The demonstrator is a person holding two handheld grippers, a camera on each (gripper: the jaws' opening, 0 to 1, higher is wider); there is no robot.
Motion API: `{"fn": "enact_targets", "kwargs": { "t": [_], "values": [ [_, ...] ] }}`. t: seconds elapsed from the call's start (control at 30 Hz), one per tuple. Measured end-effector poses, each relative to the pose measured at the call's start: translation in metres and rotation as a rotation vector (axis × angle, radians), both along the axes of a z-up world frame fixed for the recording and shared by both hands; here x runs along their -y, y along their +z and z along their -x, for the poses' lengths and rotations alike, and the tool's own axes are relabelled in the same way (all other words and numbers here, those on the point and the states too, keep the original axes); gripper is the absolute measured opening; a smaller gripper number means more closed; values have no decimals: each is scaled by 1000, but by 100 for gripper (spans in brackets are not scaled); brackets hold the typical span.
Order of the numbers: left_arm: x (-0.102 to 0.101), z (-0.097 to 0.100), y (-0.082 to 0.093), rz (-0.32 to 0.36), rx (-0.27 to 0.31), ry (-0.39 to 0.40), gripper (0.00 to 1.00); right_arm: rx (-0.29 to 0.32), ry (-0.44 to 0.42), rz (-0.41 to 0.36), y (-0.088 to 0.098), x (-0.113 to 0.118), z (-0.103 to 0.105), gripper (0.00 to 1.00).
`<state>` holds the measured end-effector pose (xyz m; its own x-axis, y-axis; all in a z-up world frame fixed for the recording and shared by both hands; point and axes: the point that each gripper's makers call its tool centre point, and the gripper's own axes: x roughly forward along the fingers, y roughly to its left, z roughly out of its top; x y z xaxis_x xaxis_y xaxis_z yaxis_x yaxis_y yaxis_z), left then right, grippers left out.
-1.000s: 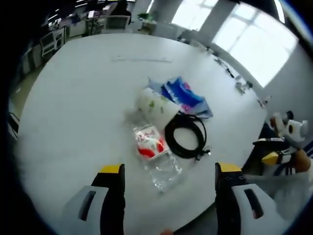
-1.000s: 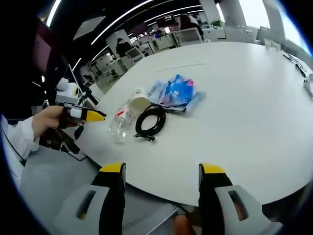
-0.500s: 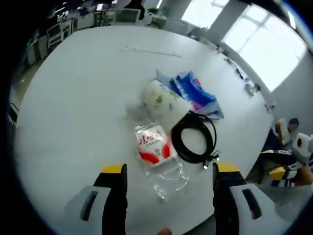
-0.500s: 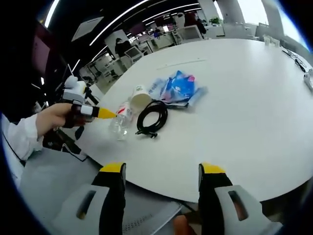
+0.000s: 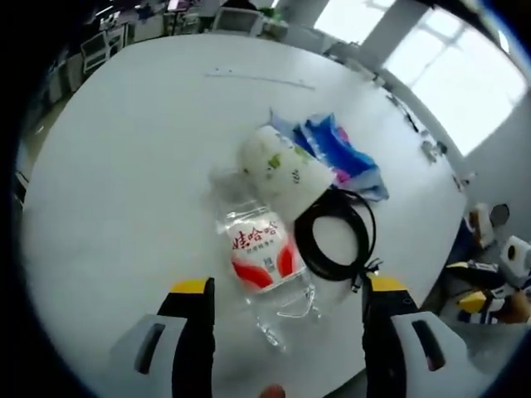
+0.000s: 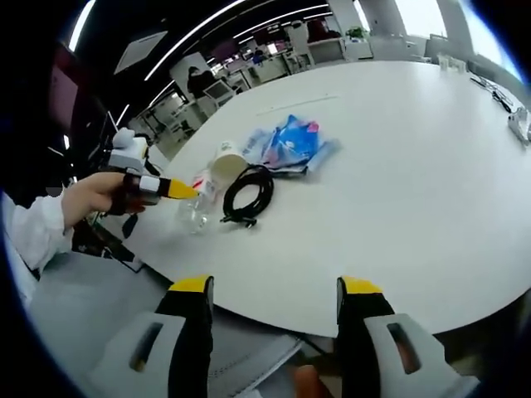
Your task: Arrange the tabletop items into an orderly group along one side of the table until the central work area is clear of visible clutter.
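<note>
**Four items clustered on the white counter**

Left gripper view: a clear plastic bottle (image 5: pixel 264 264) with a red label lies at frame centre on the counter (image 5: pixel 124 166), its upper end touching a paper cup (image 5: pixel 278 170) on its side. A coiled black cable (image 5: pixel 336 235) sits just right of the bottle, a blue packet (image 5: pixel 336 149) above it. The left gripper (image 5: pixel 282 290) has its fingers wide apart, holding nothing, the bottle's lower end between their tips.

Right gripper view: the same cluster sits upper left. The right gripper (image 6: pixel 274 290) fingers are spread wide, empty, at frame bottom.
</note>
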<state>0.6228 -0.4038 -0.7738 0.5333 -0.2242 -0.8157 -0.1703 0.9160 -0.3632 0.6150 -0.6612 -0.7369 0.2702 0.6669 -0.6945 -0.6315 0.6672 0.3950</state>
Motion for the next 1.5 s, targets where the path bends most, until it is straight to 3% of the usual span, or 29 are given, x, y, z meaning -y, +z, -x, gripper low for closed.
{"fn": "enact_targets", "kwargs": {
  "t": [0.57, 0.63, 0.87, 1.07, 1.17, 1.27, 1.4, 1.5],
  "values": [
    [2, -10, -24, -25, -51, 56, 69, -22, 1, 19, -8, 1, 11, 57],
    [-2, -10, -26, -72, -53, 28, 66, -23, 2, 22, -8, 2, 11, 57],
    [-7, -14, -30, -105, -68, 51, 63, -22, -2, 18, -7, -1, 8, 57],
    [-14, -14, -30, -144, -46, 138, 54, -16, 10, 10, -4, -7, 8, 57],
    [-12, -14, -30, -158, -41, 134, 52, -15, 15, 20, -7, -5, 9, 57],
    [-11, -14, -28, -137, -36, 142, 47, -22, 13, 23, -9, -3, 10, 57],
    [-15, -12, -28, -67, -36, 238, 41, -17, 7, 20, -8, 0, 9, 56],
    [-15, -12, -29, -78, -18, 224, 40, -11, 0, 16, -7, 2, 7, 56]
  ]
}}
